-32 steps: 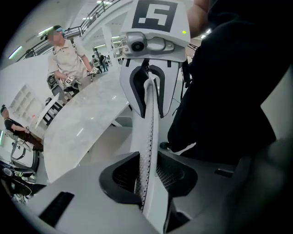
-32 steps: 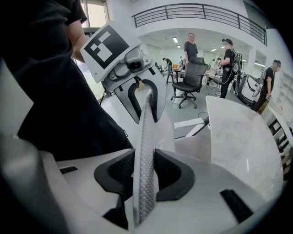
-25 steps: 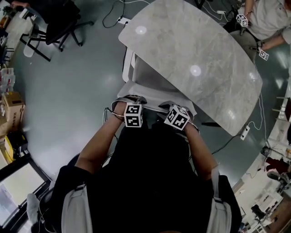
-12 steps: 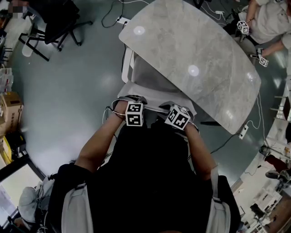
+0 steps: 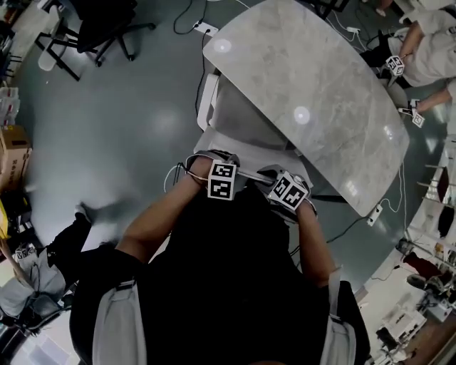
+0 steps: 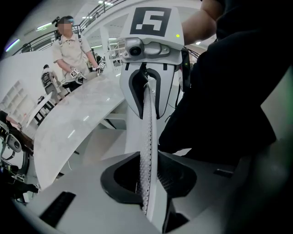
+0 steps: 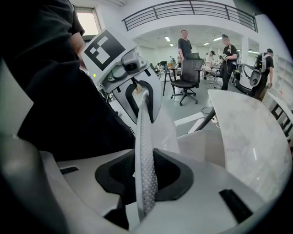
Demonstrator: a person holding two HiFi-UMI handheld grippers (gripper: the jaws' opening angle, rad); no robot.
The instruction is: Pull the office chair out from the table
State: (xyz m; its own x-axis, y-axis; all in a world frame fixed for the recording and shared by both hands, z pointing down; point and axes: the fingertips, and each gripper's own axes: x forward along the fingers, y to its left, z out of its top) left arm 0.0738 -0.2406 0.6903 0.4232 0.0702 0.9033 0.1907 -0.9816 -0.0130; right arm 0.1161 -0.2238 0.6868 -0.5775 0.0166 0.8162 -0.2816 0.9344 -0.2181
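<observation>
The white office chair (image 5: pixel 239 117) stands tucked under the grey marble table (image 5: pixel 320 78), its backrest toward me. Both grippers sit side by side on the backrest's top edge. My left gripper (image 5: pixel 215 162) has that perforated white rim (image 6: pixel 147 137) running between its jaws; they have just been closing and are pressed on it. My right gripper (image 5: pixel 276 175) is shut on the same rim (image 7: pixel 144 137) a little to the right. In the left gripper view the left gripper (image 6: pixel 149 183) faces the right one (image 6: pixel 151 45); in the right gripper view the right gripper (image 7: pixel 144 183) faces the left one (image 7: pixel 123 64).
A black office chair (image 5: pixel 100 21) stands at the back left, with a power strip and cables (image 5: pixel 203 28) on the floor near it. People (image 5: pixel 427 50) sit at the table's far right. Another person (image 5: pixel 43 264) is low at my left. Boxes (image 5: pixel 14 153) line the left edge.
Both grippers stay on the backrest's top edge. The head view has shifted, and a person now shows at the lower left where a screen was.
</observation>
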